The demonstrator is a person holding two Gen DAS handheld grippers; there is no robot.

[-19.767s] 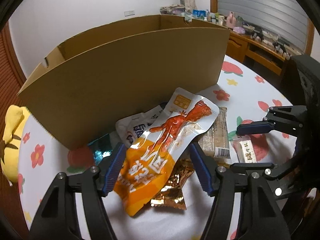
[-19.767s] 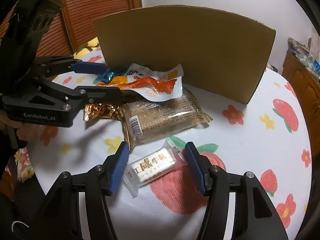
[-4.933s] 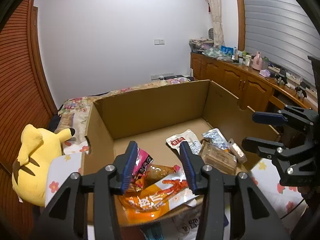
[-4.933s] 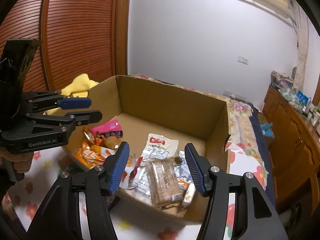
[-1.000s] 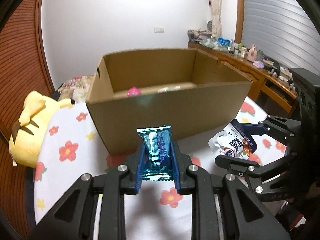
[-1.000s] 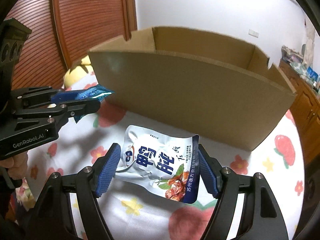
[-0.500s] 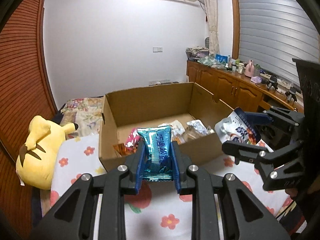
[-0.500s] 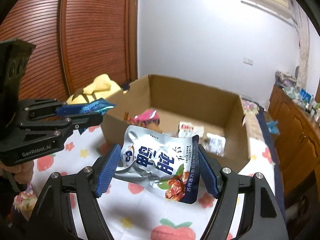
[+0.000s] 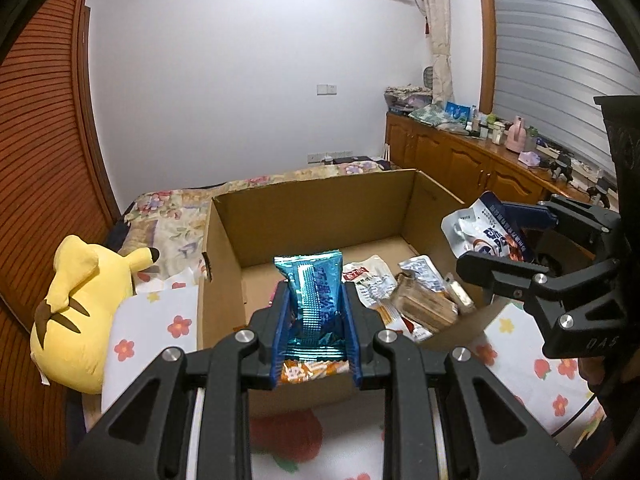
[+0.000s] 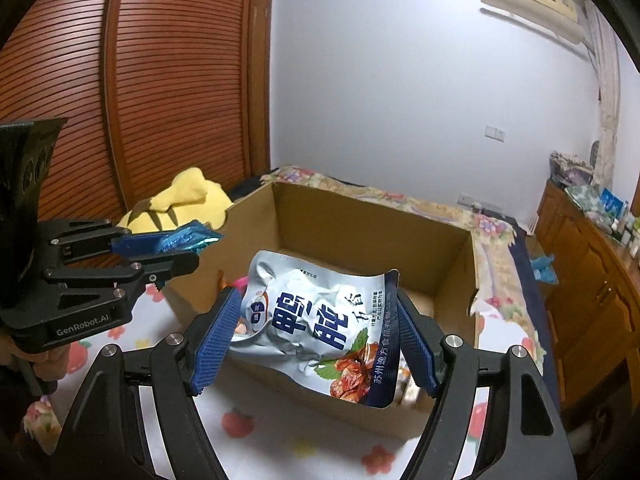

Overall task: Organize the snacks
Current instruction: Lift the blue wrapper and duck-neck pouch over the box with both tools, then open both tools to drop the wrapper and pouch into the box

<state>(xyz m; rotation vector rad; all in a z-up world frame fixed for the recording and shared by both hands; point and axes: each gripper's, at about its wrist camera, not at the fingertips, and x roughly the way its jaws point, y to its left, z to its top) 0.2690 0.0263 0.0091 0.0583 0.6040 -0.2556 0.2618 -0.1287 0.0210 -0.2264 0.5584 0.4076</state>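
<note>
My left gripper (image 9: pixel 314 312) is shut on a shiny blue snack packet (image 9: pixel 314 292) and holds it above the near edge of the open cardboard box (image 9: pixel 320 204). My right gripper (image 10: pixel 320 328) is shut on a silver-white pouch with blue Chinese lettering (image 10: pixel 320 320), held above the box (image 10: pixel 360 220). Inside the box lie several snacks: a white packet with a red label (image 9: pixel 370 280), a brown wrapped bar (image 9: pixel 424 306) and an orange packet (image 9: pixel 308 370). The pouch also shows in the left wrist view (image 9: pixel 486 232), and the blue packet in the right wrist view (image 10: pixel 184 238).
The box stands on a white tablecloth with red flowers (image 9: pixel 160 320). A yellow plush toy (image 9: pixel 80 300) lies left of the box. Wooden cabinets with clutter (image 9: pixel 480 152) run along the right wall. A bed with a floral cover (image 10: pixel 400 196) is behind the box.
Both grippers have risen and moved toward the box with their packets. One second ago they were low in front of the box wall; now they look down into the box.
</note>
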